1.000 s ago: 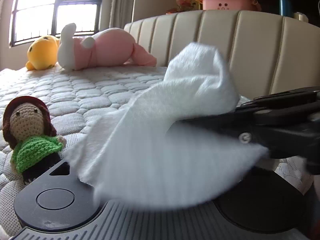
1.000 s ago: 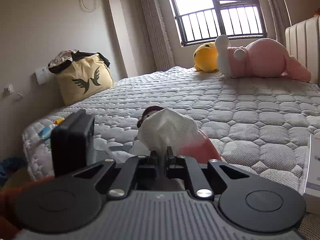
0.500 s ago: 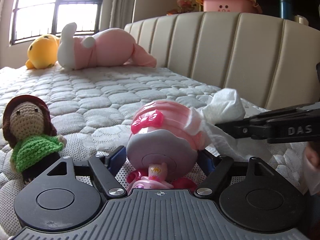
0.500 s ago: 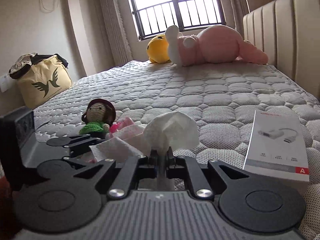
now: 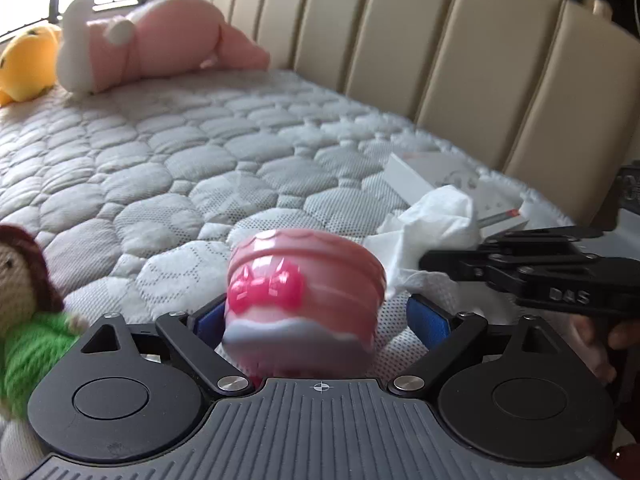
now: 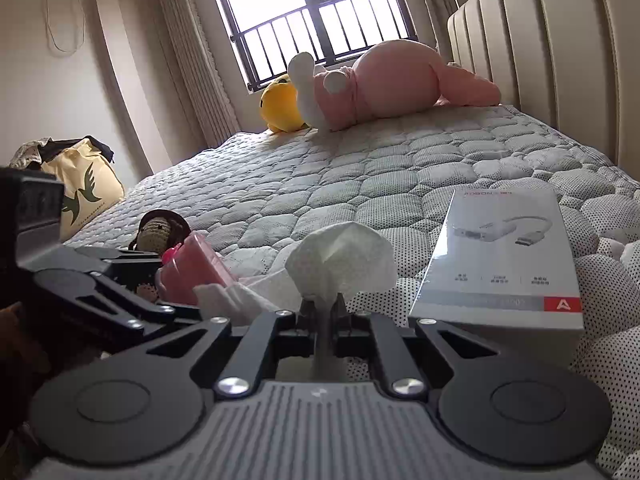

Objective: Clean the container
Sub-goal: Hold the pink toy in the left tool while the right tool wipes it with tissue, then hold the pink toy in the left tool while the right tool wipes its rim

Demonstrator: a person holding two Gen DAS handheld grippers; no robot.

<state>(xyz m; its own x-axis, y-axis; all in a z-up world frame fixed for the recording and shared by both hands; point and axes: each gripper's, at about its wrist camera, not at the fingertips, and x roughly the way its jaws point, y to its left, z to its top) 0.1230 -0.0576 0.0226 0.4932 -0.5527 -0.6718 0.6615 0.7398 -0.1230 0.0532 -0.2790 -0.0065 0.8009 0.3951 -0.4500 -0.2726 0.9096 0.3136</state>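
- Covering the bed: quilted mattress, beige headboard, barred window (bright).
- Left gripper spread wide around the pink container, right pad clear of it.
- Right gripper clamped on a white tissue.
- Only the right wrist view shows the tote bag.

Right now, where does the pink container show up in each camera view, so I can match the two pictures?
Left wrist view: the pink container sits low at centre, between the left tool's blue pads.
Right wrist view: it appears at left of centre, beside the tissue pinched in the right tool.
Shared landmark: the crochet doll, next to the container.
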